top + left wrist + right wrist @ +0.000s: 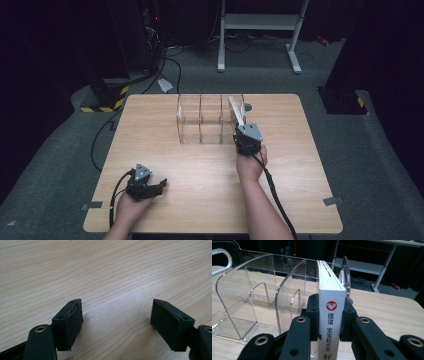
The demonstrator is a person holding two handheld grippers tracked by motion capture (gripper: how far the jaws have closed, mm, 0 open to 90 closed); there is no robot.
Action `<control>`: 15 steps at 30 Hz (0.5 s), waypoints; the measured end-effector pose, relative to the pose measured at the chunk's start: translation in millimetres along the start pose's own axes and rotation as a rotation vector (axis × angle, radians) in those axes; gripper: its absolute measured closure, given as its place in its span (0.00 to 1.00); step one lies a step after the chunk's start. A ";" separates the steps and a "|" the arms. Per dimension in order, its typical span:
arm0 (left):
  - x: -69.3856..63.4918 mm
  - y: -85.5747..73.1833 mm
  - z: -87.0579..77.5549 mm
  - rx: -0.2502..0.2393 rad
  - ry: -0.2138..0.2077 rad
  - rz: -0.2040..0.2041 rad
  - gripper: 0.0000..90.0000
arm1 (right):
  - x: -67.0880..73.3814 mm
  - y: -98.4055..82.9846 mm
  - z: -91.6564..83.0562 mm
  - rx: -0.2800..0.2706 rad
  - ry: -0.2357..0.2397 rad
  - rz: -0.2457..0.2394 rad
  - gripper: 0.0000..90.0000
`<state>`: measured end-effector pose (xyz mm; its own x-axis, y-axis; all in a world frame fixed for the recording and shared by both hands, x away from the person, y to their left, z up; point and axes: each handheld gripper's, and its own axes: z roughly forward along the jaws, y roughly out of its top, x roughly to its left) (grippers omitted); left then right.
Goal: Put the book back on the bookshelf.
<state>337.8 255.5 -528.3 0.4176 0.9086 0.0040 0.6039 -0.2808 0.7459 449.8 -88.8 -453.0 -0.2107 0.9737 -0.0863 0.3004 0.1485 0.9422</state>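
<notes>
Right gripper (329, 320) clamps book (331, 305) (spine up) in rack (249, 290).

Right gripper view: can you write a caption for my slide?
Right hand-held gripper clamps a white book by its spine, standing it upright in the clear acrylic rack's end slot.

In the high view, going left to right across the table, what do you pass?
Left hand-held gripper near the front edge → clear acrylic divider rack → white book standing in the rack's right end, clamped by the right hand-held gripper → bare wooden table.
</notes>
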 end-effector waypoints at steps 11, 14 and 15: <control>-0.2 0.0 0.0 -0.001 -0.001 -0.001 0.29 | 3.5 -14.1 -7.3 0.031 0.001 -0.001 0.82; -0.2 -0.1 0.0 0.000 0.000 -0.002 0.29 | 2.7 -17.1 -8.9 0.039 0.007 0.006 0.82; -0.3 -0.1 0.0 -0.001 0.000 -0.001 0.29 | 1.9 -17.8 -9.2 0.043 0.008 0.008 0.82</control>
<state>337.6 255.2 -528.4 0.4169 0.9089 0.0030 0.6039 -0.2794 0.7465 435.4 -91.2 -467.0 -0.2159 0.9735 -0.0759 0.3415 0.1481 0.9281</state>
